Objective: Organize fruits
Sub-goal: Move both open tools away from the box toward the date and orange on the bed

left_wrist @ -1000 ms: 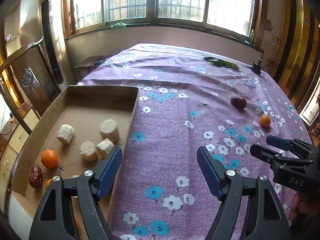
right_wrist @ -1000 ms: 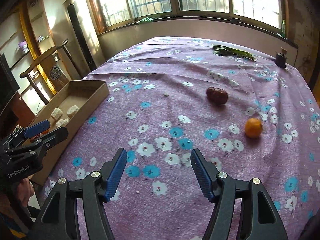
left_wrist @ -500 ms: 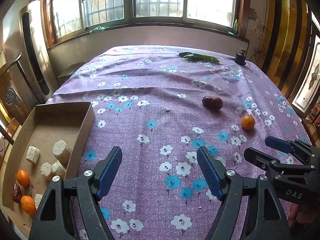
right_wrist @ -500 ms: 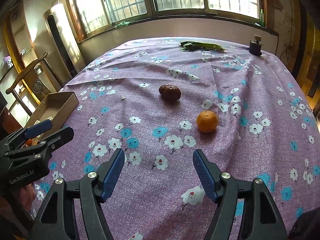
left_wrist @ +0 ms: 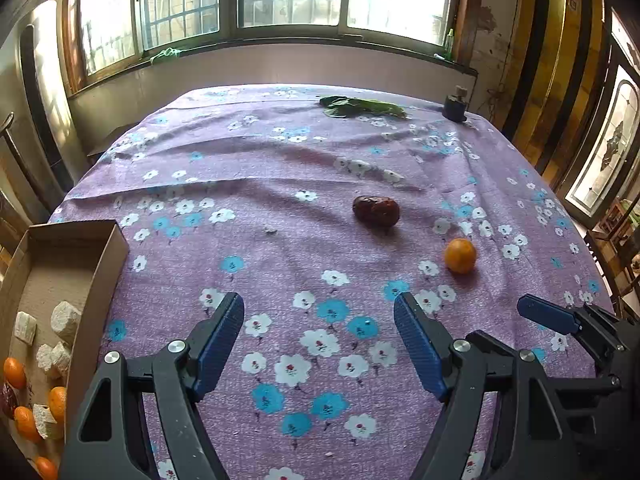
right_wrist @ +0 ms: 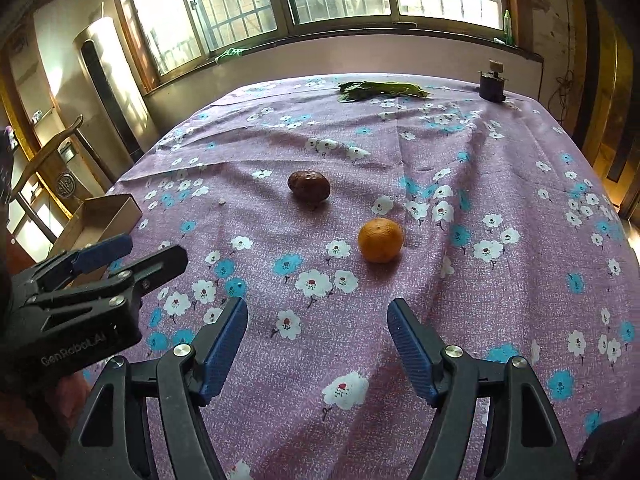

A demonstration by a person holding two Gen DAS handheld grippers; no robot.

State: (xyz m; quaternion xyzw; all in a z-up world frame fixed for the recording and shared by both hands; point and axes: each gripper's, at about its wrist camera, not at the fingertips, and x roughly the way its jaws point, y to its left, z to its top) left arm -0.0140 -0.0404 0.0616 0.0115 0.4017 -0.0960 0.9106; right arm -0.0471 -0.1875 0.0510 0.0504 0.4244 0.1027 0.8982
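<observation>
While box (left_wrist: 60,264) sits far left, orange (right_wrist: 380,240) & date (right_wrist: 309,186) lie unobstructed.

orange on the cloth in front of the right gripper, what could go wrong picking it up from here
1. The orange is round and rests on wrinkled tablecloth; a nudge from the open right gripper might roll it.
2. The red date lies just beyond it and could get bumped.
3. The cardboard box sits at the far left edge, a long carry.
</observation>
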